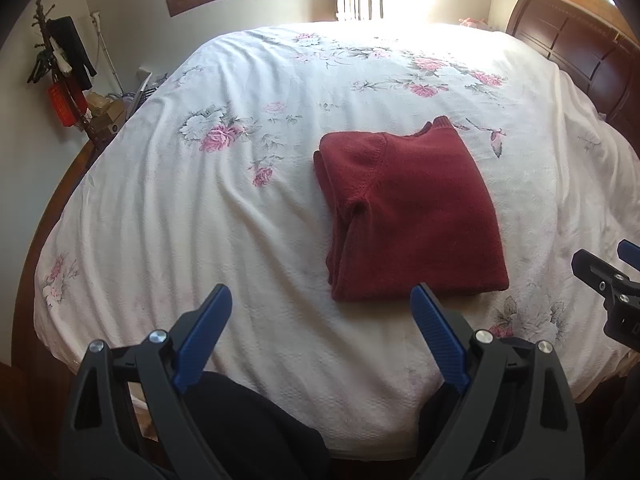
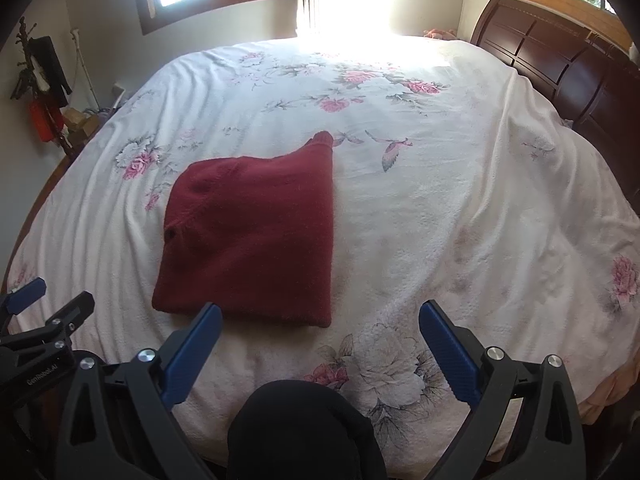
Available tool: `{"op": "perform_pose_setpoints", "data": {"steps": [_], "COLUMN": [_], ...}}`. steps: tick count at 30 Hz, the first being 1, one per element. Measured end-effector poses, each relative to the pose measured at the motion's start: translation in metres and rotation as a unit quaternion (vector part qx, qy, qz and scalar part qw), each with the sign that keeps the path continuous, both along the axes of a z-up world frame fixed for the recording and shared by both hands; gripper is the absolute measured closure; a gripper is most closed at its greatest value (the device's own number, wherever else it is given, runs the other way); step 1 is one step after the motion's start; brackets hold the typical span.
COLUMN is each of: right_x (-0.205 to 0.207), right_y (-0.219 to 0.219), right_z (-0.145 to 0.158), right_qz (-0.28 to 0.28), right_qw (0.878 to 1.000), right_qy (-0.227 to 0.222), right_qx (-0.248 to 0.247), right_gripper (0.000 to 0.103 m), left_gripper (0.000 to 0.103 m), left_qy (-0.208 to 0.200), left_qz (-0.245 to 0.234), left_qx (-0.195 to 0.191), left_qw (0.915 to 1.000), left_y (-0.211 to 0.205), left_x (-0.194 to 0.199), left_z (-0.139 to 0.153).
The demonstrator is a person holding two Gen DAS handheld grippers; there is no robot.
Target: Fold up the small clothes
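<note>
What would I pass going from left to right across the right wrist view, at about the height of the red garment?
Coat stand with hanging items by the wall → folded red sweater on the floral bedspread → dark wooden headboard.

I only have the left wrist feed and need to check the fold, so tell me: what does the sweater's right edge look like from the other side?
Observer: In the right wrist view the red sweater has one straight, clean right edge running up to the collar.
Operator: Is the right gripper holding anything? I only see a sliver of it.
Observer: No, the right gripper is open and empty above the bedspread.
Operator: Anything beyond it on that side?
Observer: A pink rose print near the bed's right edge.
</note>
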State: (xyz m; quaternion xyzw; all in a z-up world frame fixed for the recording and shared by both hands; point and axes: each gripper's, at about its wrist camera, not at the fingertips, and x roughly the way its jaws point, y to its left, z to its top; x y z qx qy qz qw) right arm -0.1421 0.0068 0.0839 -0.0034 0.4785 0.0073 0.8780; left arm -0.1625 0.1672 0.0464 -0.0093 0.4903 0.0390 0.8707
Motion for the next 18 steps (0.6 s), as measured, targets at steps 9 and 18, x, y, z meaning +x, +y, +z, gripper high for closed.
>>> {"op": "perform_pose_setpoints", "data": {"steps": [9, 18], "right_x": [0.0037, 0.005], "right_y": [-0.0035, -0.0053], "right_z": [-0.0014, -0.0086], "right_qz": [-0.01, -0.014], "right_qw": [1.0, 1.0], "right_qy": [-0.004, 0.016], "right_qx": [-0.002, 0.001], "right_gripper": [0.004, 0.004], "left_gripper": [0.013, 0.013], "left_qy": [0.004, 0.002], "left_qz": [0.002, 0.005], "left_qx": [0.001, -0.002], "left_qw": [1.0, 1.0], "left_y": [0.0032, 0.0048], "left_x": [0.0027, 0.003], "left_z": [-0.0031, -0.0034]}}
